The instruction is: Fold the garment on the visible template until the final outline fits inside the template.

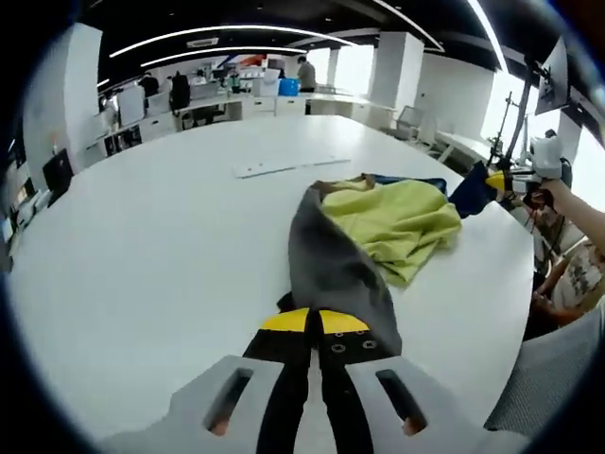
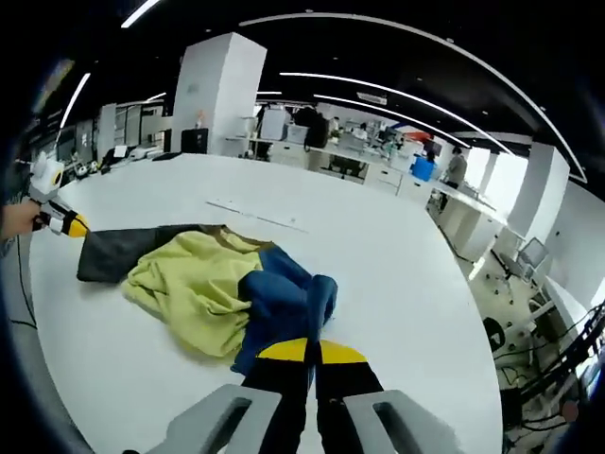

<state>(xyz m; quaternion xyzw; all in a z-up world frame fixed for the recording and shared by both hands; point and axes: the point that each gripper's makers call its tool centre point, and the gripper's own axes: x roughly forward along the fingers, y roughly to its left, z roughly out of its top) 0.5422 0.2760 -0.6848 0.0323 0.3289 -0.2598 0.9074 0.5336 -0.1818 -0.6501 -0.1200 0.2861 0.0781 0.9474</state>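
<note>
On the white table [image 1: 142, 246], lying in a loose heap: the garment [image 1: 392, 222], with a grey part, a yellow-green part and a blue part. Held at both ends. Left gripper [image 1: 313, 326] pressed together on the grey end, seen in the left gripper view; right gripper [image 2: 309, 355] pressed together on the blue end, seen in the right gripper view. Also to note, across the cloth in each view, the other gripper with its yellow tips.

Judged as the step in hand: spreading, not yet folding, because the garment is crumpled and the middle is bunched. Next move probably calls for drawing the two ends apart and laying the cloth flat, without pulling it off the table edge.

Beyond the garment, a thin pale strip [image 1: 288, 167] on the table; cannot tell if part of the template. No containers on the table.
</note>
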